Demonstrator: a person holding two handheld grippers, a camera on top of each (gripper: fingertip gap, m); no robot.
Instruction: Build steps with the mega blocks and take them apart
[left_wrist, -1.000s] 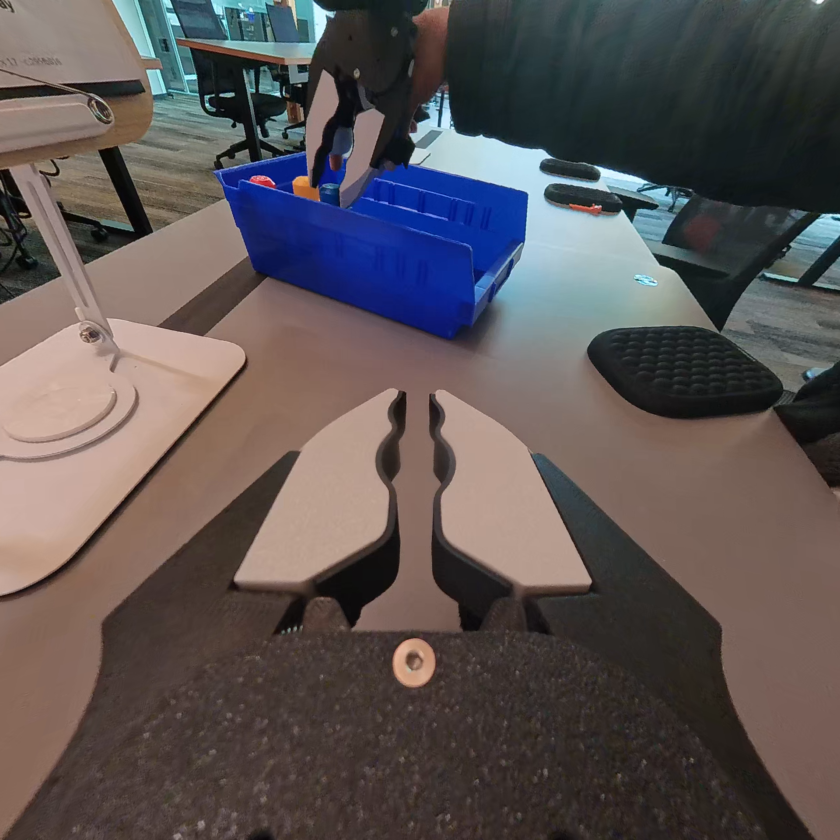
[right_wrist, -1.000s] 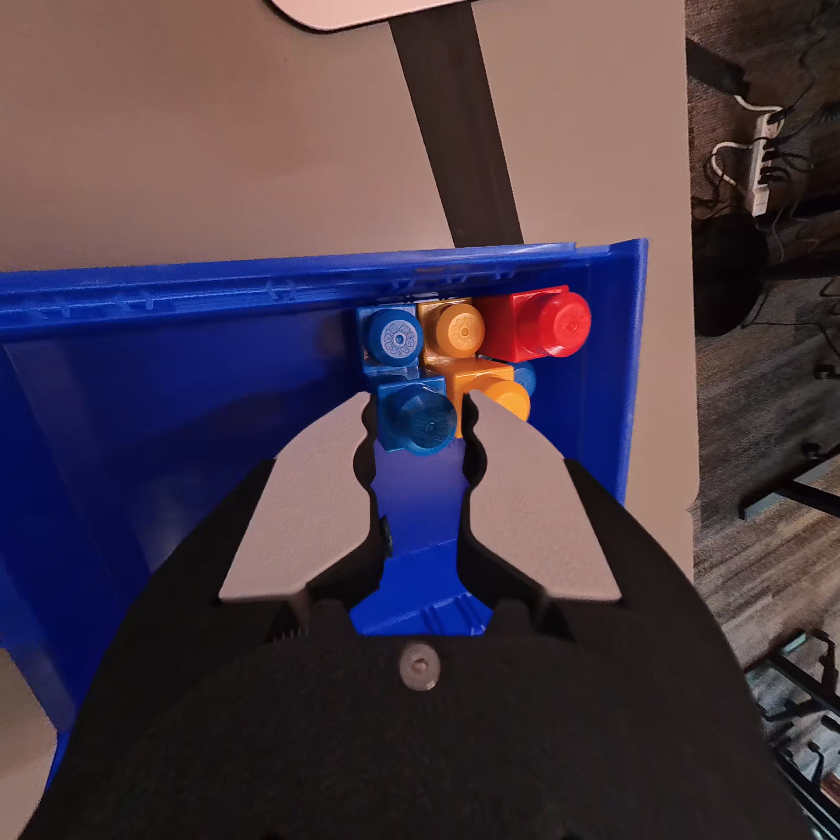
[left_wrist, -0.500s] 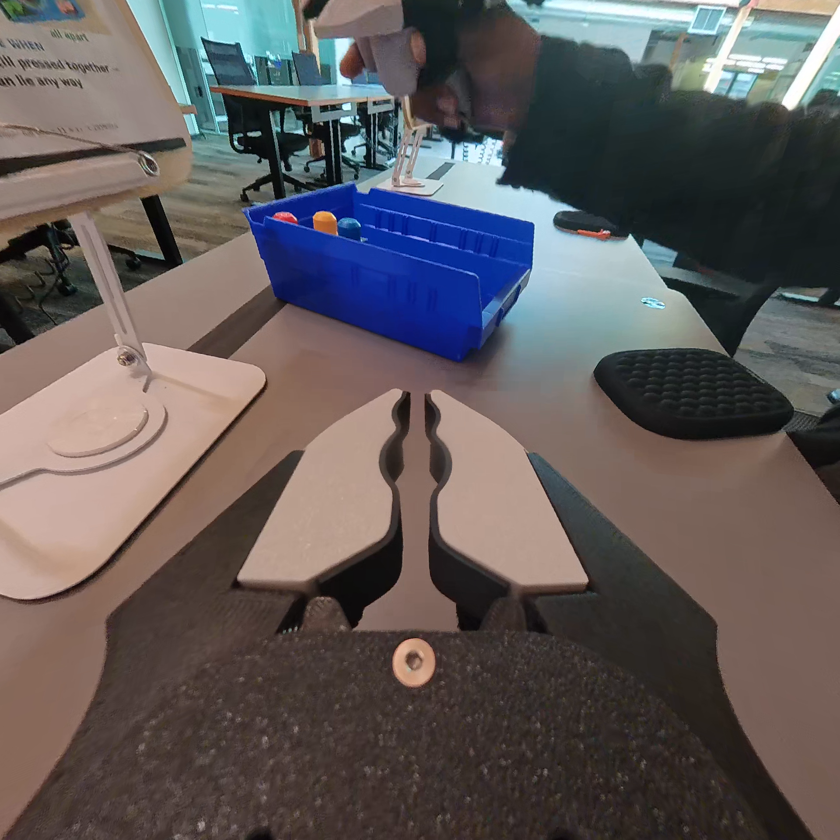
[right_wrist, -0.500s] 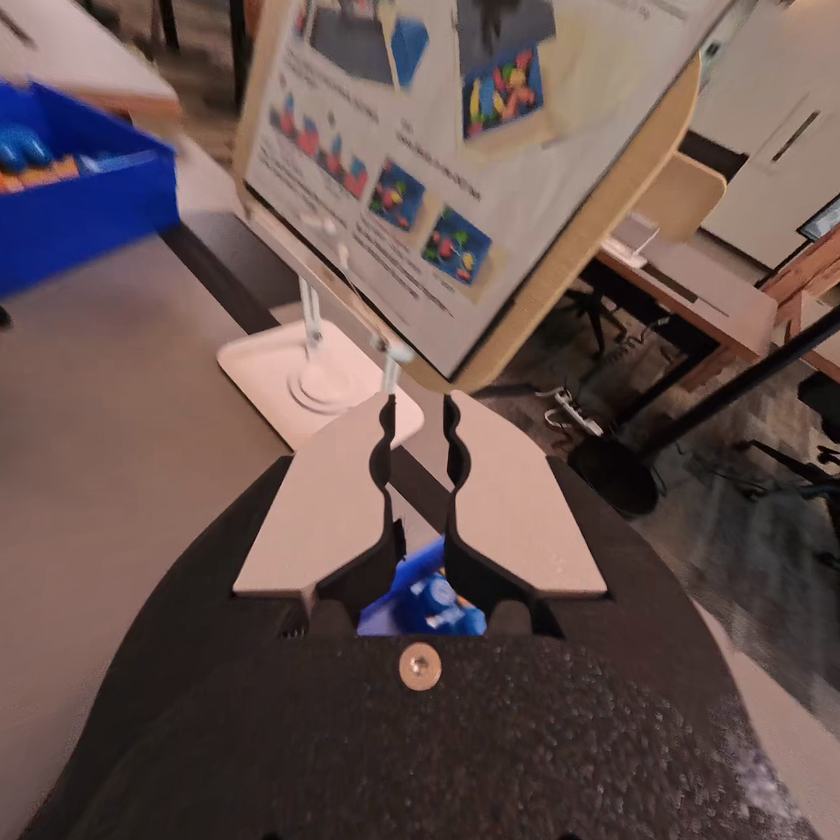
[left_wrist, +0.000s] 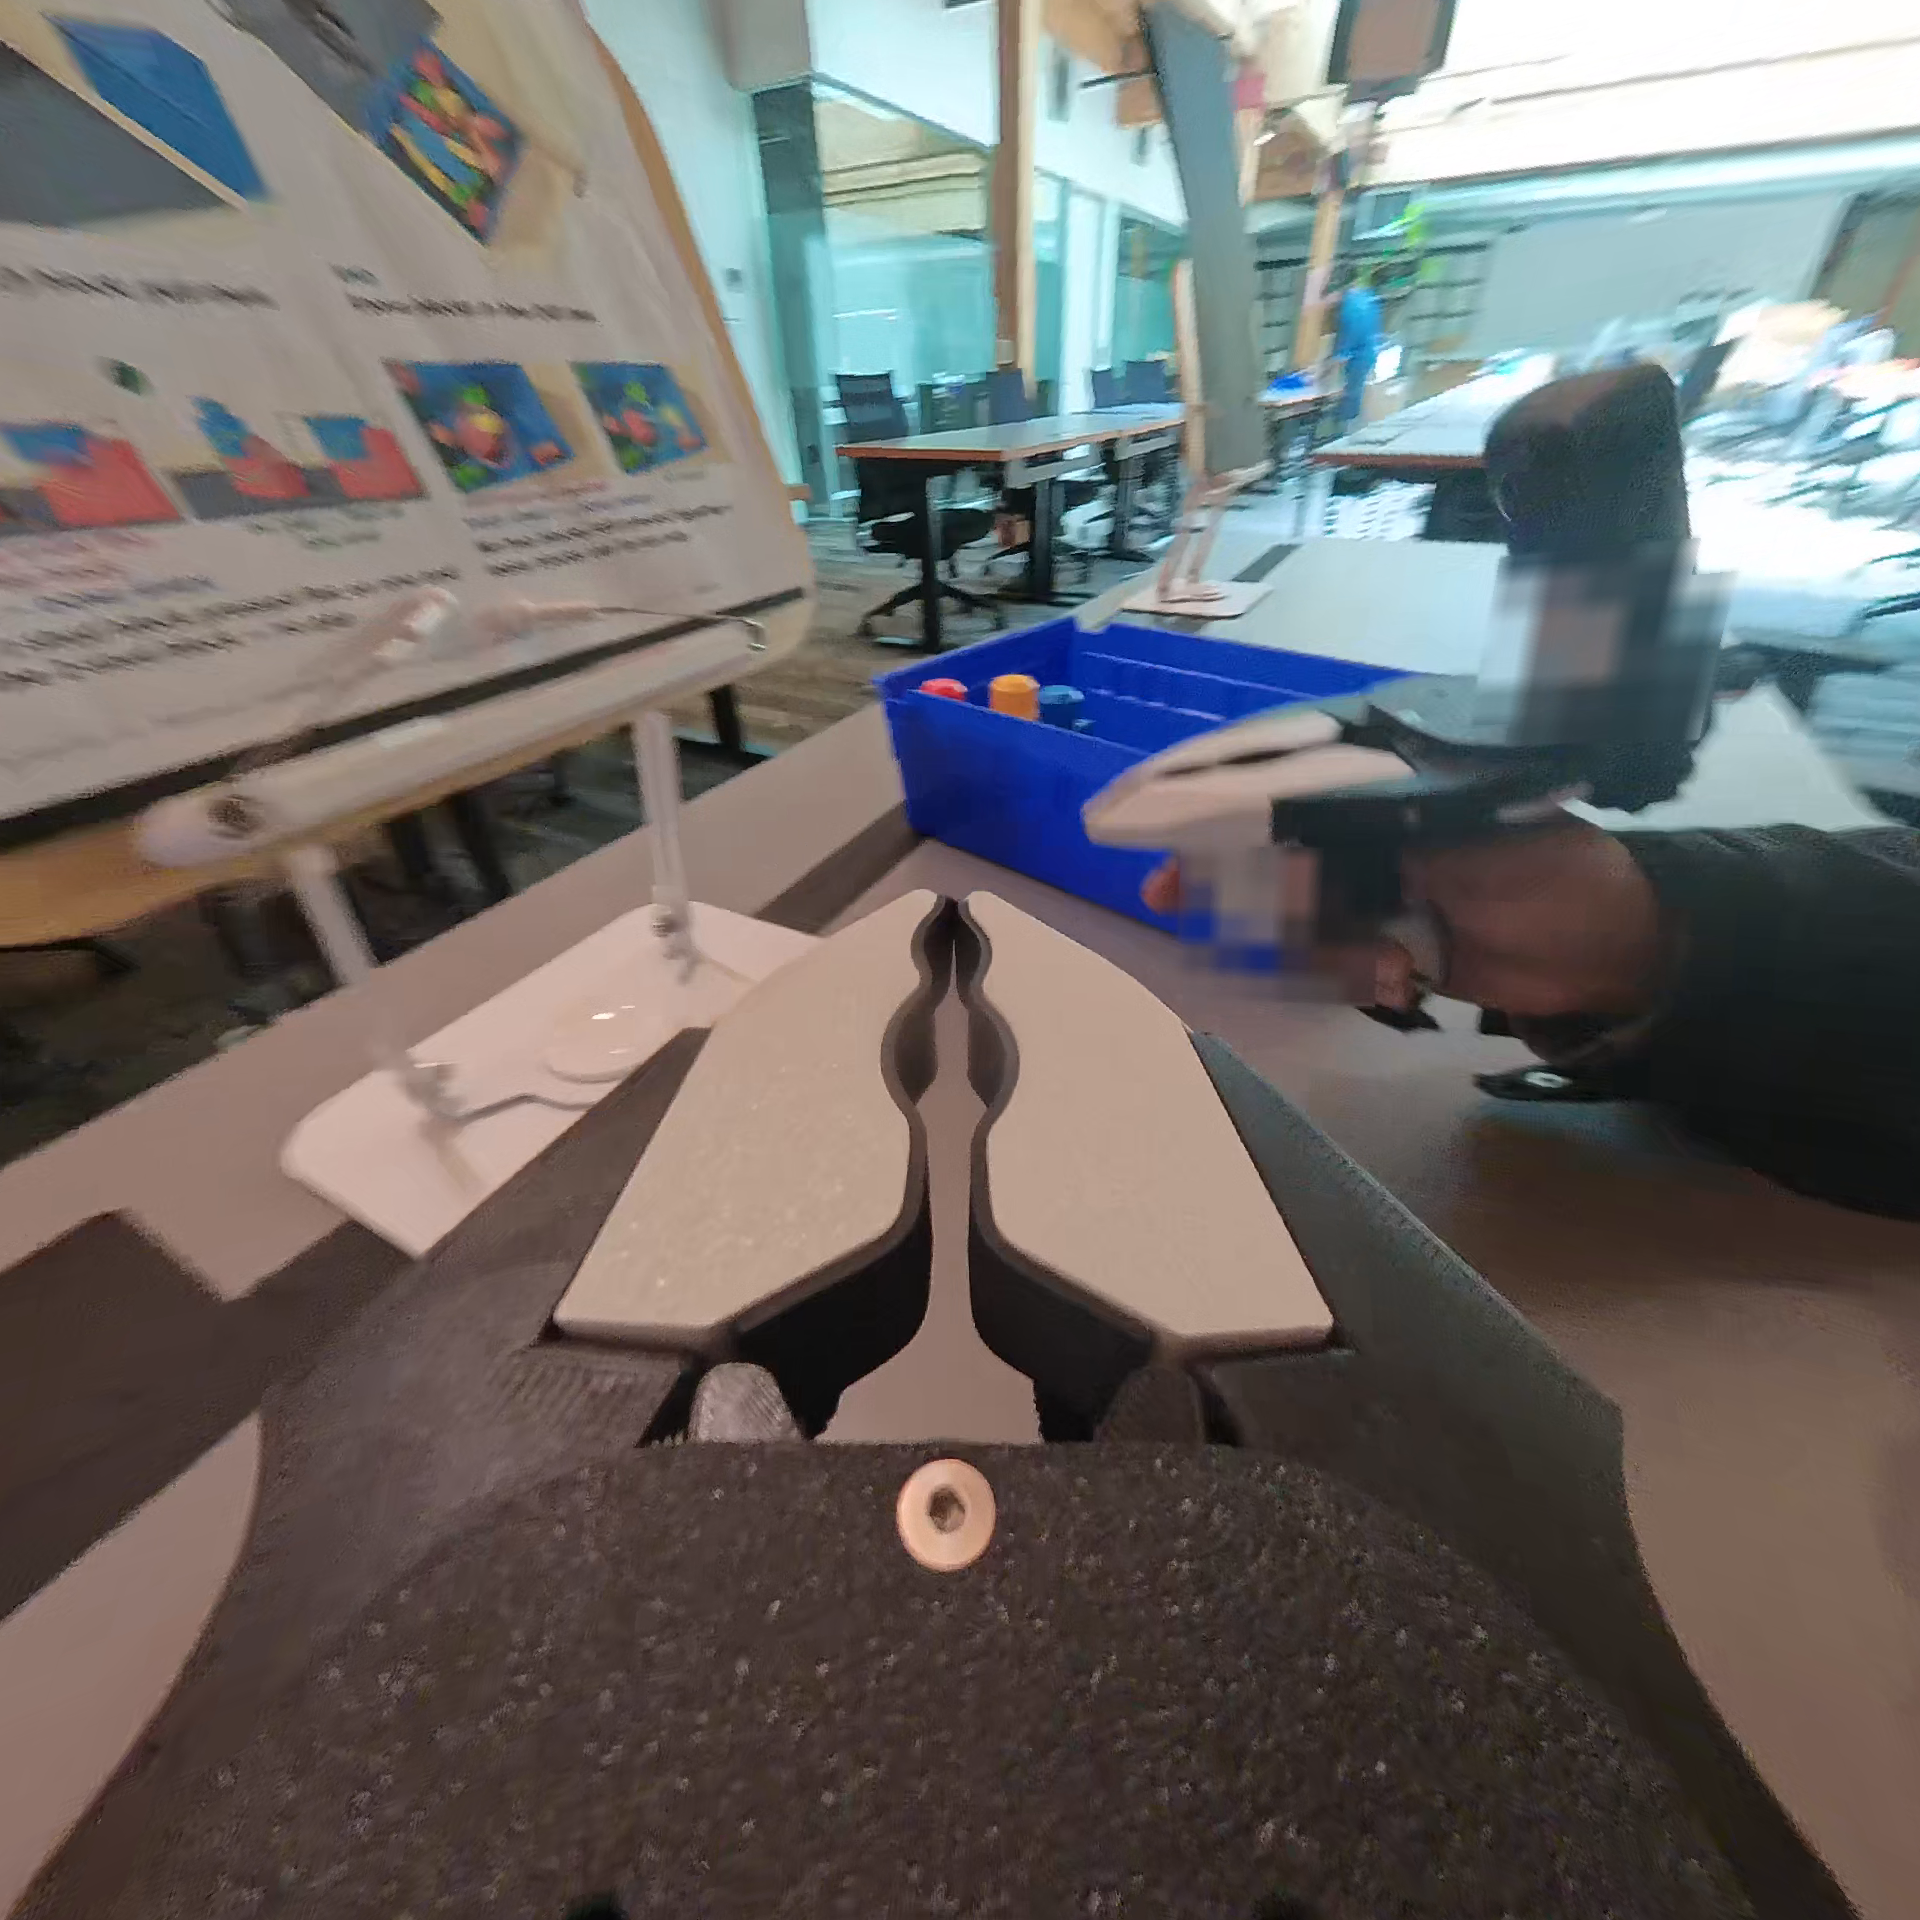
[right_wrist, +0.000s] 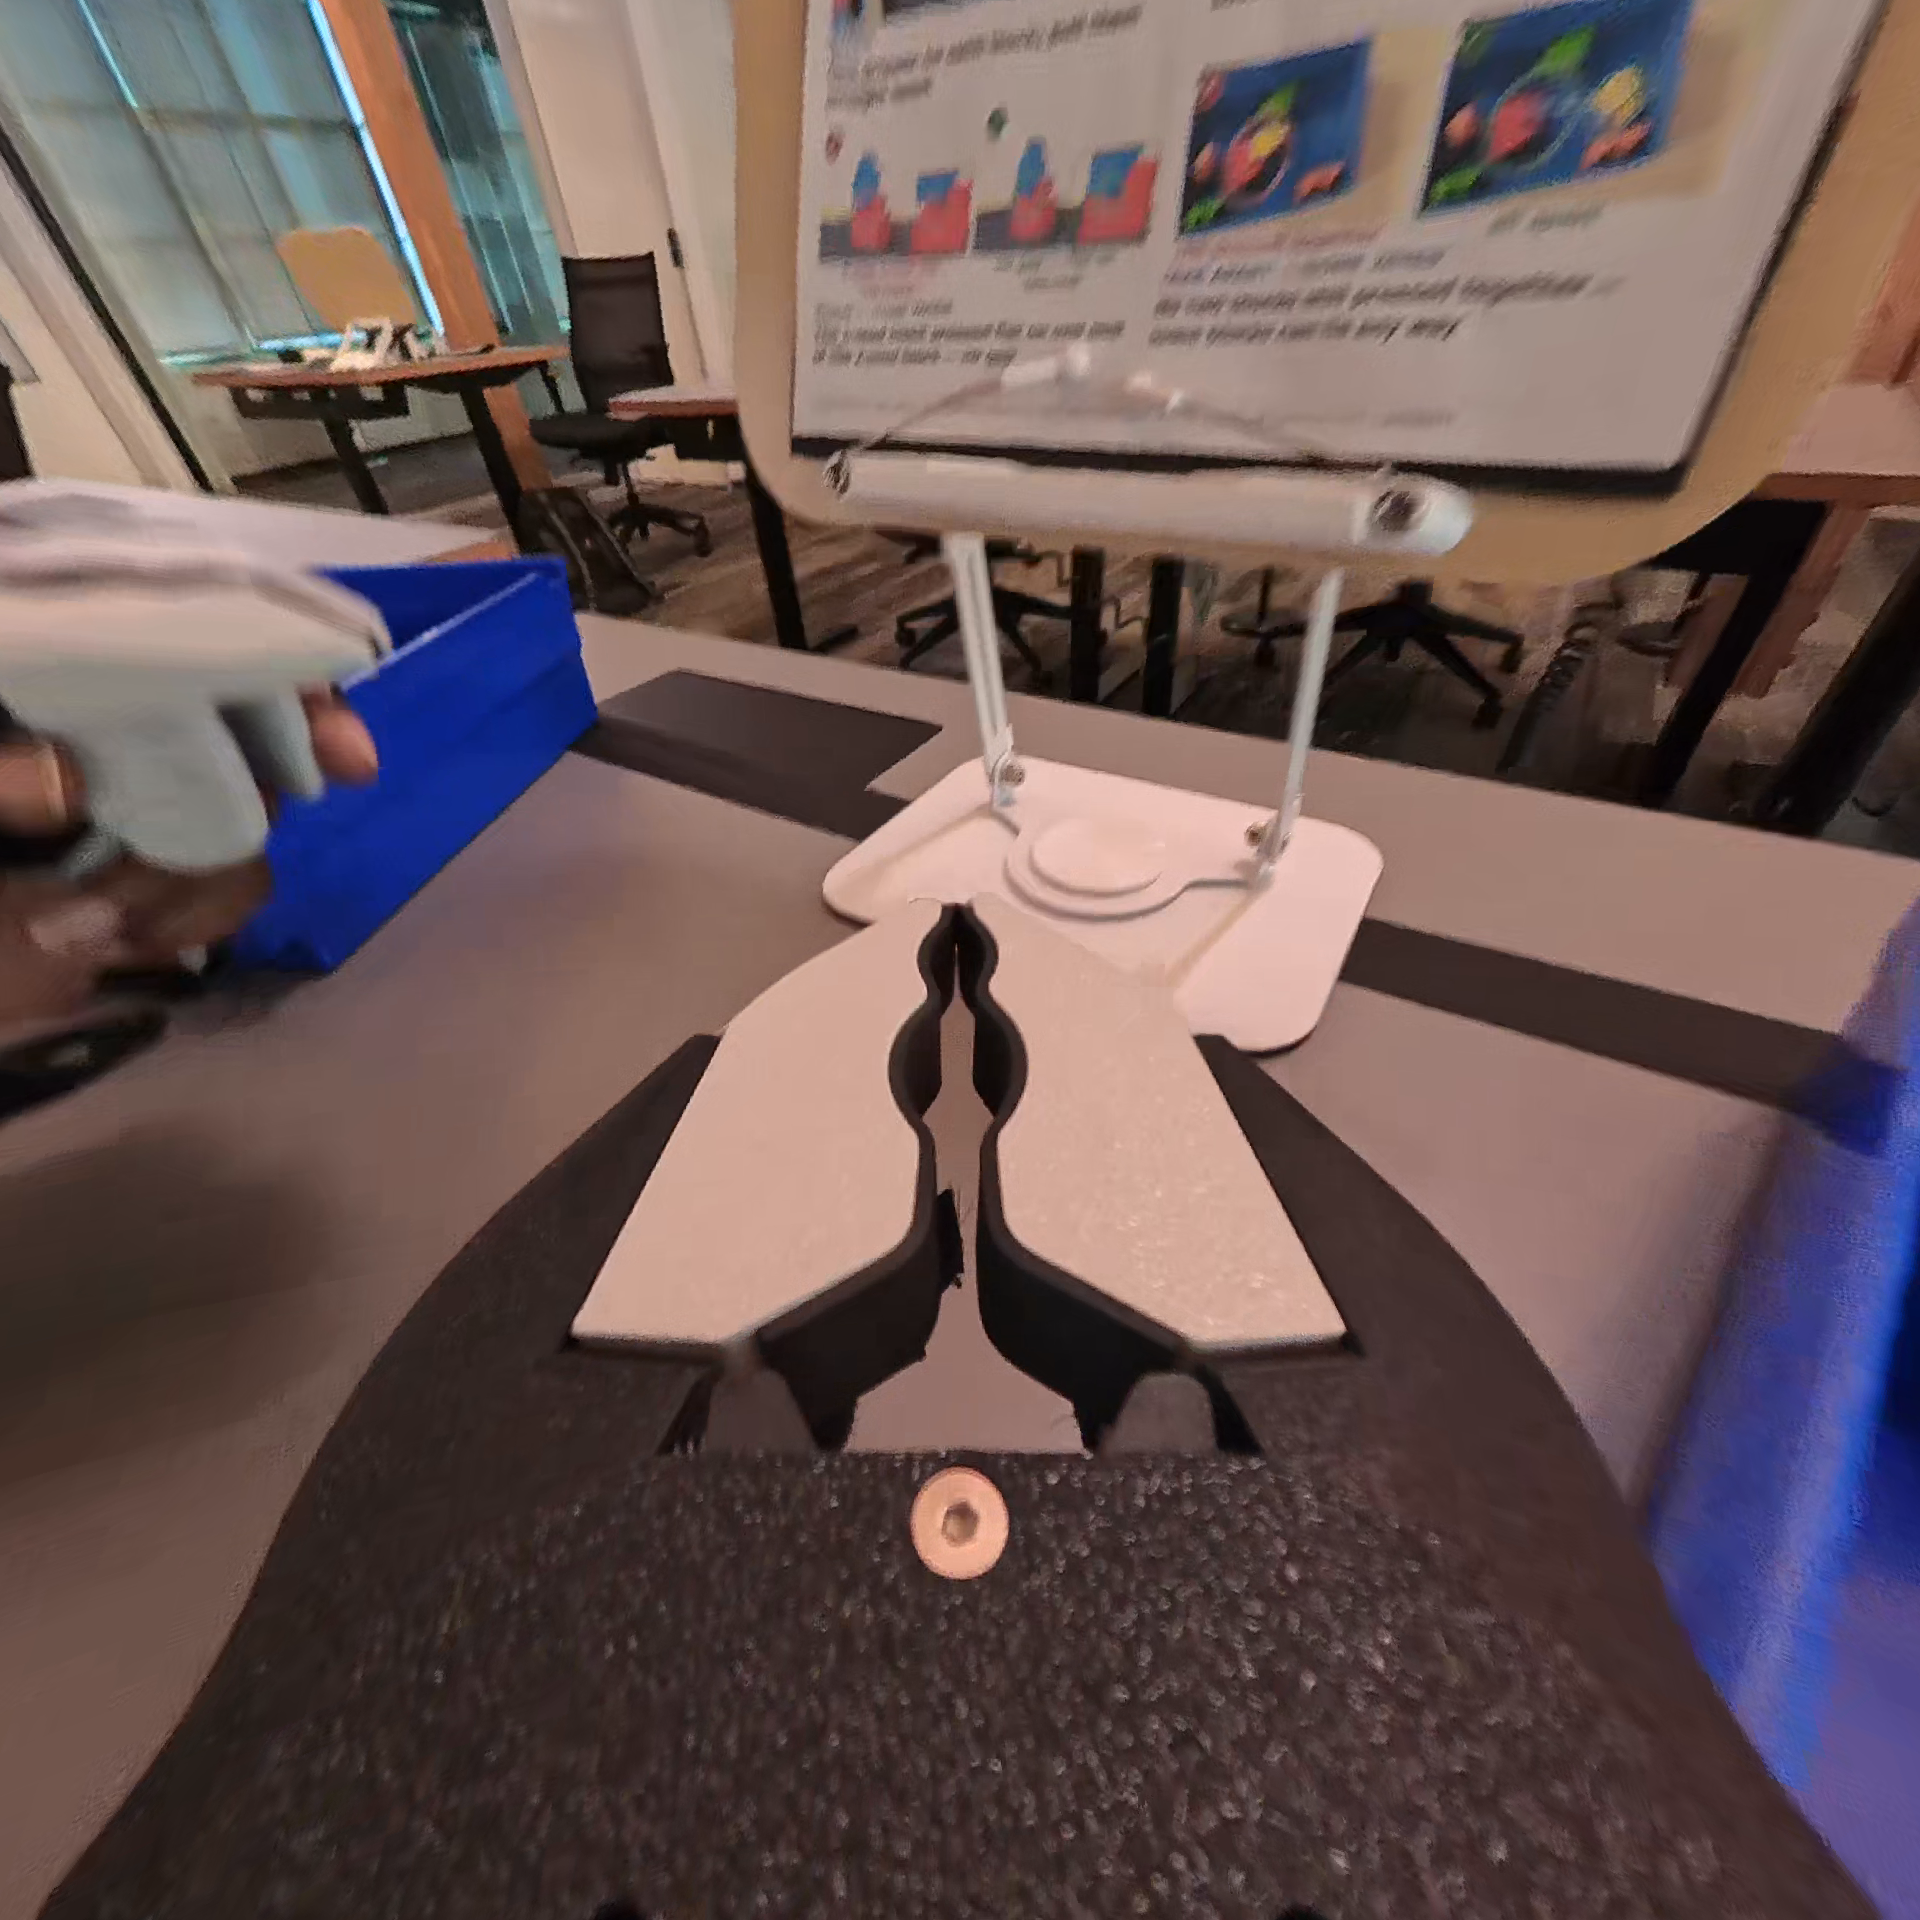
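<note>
A blue bin (left_wrist: 997, 790) stands on the grey table (left_wrist: 1558, 1299) and holds a red block (left_wrist: 943, 689), an orange block (left_wrist: 1014, 694) and a blue block (left_wrist: 1060, 704). My left gripper (left_wrist: 951, 914) is shut and empty, low over the table and pointing between the stand and the bin. My right gripper (left_wrist: 1107, 816), held in a hand, lies level in front of the bin, pointing left. In its own view the right gripper (right_wrist: 954, 920) is shut with nothing between its fingers. That view shows the other gripper (right_wrist: 343, 634) at the left before a blue bin (right_wrist: 436, 769).
A white document stand (left_wrist: 499, 1091) holding an instruction board (left_wrist: 364, 364) stands at the left; its base (right_wrist: 1278, 935) lies just beyond my right fingertips. A blurred blue shape (right_wrist: 1818, 1403) fills the right edge of the right wrist view. Office desks and chairs stand behind. Left tips to right tips: about 12 cm.
My right gripper lifted out of the bin with a blue block, swung towards the stand and came down in front of the bin; the block no longer shows. My left gripper closed fully and turned left.
</note>
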